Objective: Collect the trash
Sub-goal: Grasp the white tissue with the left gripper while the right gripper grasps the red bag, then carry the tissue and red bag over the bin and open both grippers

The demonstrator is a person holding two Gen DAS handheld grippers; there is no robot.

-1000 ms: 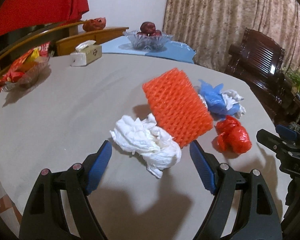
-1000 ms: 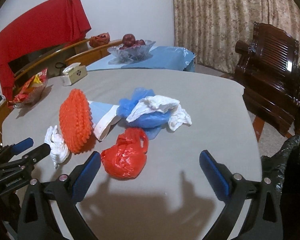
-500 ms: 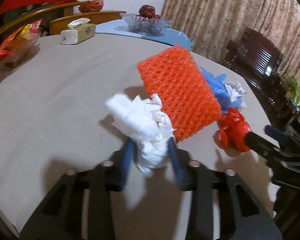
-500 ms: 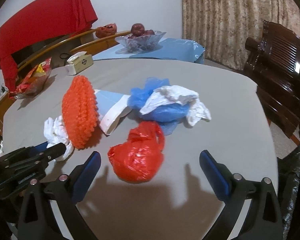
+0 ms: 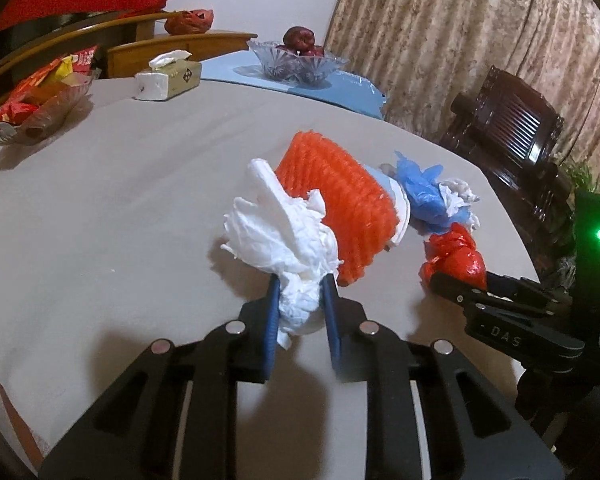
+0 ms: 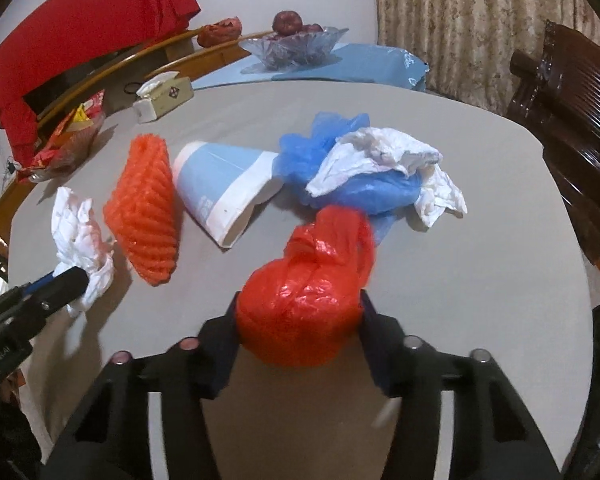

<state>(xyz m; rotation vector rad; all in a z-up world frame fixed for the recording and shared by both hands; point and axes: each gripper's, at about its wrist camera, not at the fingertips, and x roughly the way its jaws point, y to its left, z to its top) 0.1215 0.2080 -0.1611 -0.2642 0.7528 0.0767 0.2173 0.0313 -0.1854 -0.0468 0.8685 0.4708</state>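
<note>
Currently, I had the left gripper clamped on the white tissue wad, its blue pads pressing both sides. I had the right gripper closed on the red plastic bag, held just above the grey counter. Beside the wad stood the orange foam net, touching it in the left view. Next lay the blue-and-white paper cup on its side, then the blue bag with crumpled tissues. At the far edge sat a tissue box and a glass fruit bowl.
</note>
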